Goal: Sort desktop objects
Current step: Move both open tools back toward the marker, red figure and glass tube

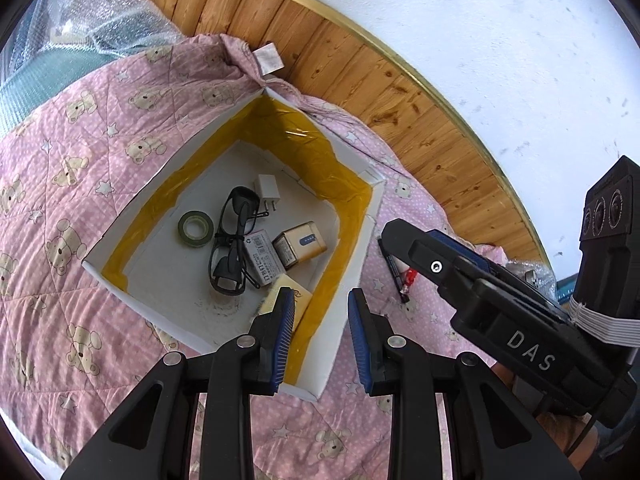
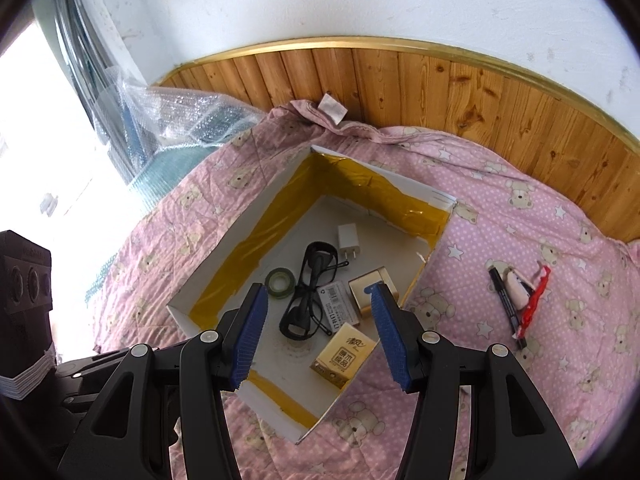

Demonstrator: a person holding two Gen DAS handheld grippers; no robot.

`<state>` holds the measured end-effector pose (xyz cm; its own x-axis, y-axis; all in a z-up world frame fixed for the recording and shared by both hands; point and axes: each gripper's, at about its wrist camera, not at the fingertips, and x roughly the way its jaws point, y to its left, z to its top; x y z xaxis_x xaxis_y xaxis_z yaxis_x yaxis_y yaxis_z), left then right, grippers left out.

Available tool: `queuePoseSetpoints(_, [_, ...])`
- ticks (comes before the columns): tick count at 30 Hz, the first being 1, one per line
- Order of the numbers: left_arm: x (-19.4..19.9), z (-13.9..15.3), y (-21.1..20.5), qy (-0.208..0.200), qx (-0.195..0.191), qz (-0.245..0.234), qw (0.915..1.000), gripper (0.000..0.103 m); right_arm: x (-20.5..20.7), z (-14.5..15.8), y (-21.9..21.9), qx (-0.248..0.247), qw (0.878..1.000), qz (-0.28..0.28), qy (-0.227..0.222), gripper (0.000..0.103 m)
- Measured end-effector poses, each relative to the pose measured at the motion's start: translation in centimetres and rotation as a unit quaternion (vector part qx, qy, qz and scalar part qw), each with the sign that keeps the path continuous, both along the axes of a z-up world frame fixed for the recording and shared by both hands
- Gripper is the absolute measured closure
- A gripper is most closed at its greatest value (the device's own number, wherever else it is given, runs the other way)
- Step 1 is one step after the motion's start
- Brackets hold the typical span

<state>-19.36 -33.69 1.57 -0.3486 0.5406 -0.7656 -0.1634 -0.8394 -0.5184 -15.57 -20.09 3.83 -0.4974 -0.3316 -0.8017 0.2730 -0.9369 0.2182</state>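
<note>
Right wrist view: marker (image 2: 505, 307) lies lengthwise on the quilt (image 2: 540, 380) right of the box (image 2: 416, 280), nearer the right gripper (image 2: 316, 336); both grippers' jaws, left gripper (image 1: 321, 338) included, stand apart, empty.

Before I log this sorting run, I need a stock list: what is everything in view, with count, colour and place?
box: 1, white with yellow tape inside, open on the quilt
glasses: 1, black, box middle
tape roll: 1, green, left of the glasses
charger plug: 1, white, box far end
gold box: 1, gold, right of the glasses
labelled pack: 1, white, under the glasses
tissue pack: 1, tan, box near end
marker: 1, black, on the quilt right of the box
red wrapper: 1, beside the marker
quilt: 1, pink
left gripper: open, empty
right gripper: open, empty
</note>
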Motion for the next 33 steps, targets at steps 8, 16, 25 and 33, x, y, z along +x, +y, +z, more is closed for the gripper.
queuePoseSetpoints(8, [1.7, 1.2, 1.6, 0.012, -0.009, -0.025, 0.9996, 0.074, 2.2, 0.3, 2.5, -0.018, 0.999, -0.027, 0.002, 0.045])
queuePoseSetpoints(16, [3.4, 1.7, 4.4, 0.018, -0.021, -0.060, 0.9978, 0.074, 4.0, -0.1, 6.3, -0.036, 0.997, -0.066, -0.002, 0.045])
queuePoseSetpoints(25, [5.0, 1.3, 8.5, 0.013, -0.038, -0.108, 0.9933, 0.074, 6.0, -1.1, 11.3, -0.053, 0.992, -0.118, -0.008, 0.045])
queuePoseSetpoints(33, [5.8, 0.5, 13.4, 0.008, -0.054, -0.161, 0.9855, 0.074, 7.5, -2.8, 16.2, -0.065, 0.983, -0.173, -0.020, 0.045])
